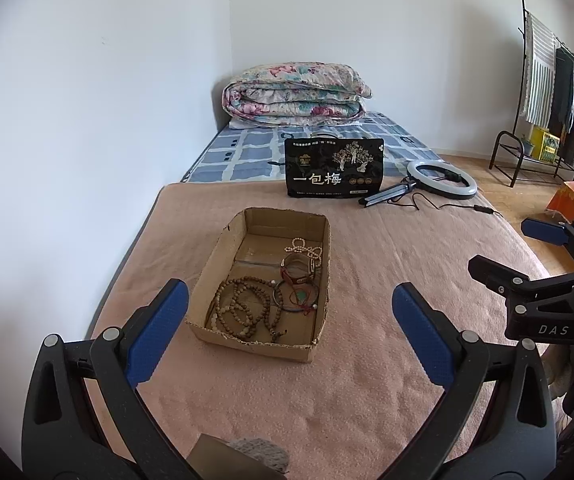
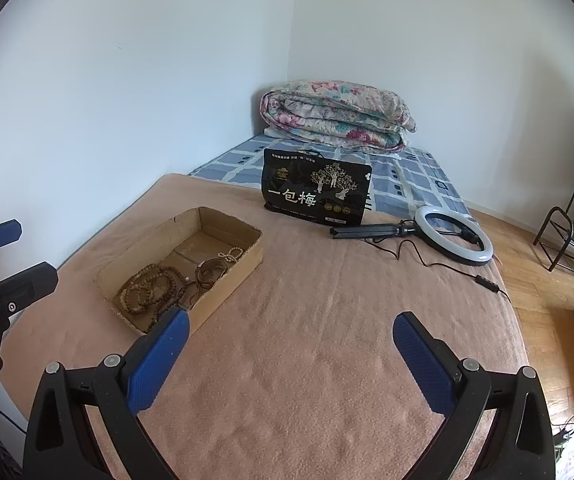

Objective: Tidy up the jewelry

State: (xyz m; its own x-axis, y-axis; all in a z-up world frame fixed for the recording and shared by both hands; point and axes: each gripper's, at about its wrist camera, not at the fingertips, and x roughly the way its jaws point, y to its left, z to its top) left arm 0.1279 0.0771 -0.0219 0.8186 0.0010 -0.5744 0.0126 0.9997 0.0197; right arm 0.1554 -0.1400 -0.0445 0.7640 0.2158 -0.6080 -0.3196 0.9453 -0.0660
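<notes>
Both hand-held grippers (image 1: 290, 312) (image 2: 291, 344) wide open, empty

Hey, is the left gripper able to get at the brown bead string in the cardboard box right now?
Probably yes. The left gripper is open and empty, facing the cardboard box. The box has no lid, and the brown bead string lies uncovered at its near end. Only the low, ragged front wall stands between them.

I hold my left gripper (image 1: 290, 322) tilted downward, jaws spread wide with nothing between them. My right gripper (image 2: 291, 350) angles down beside it, equally agape and empty.
</notes>
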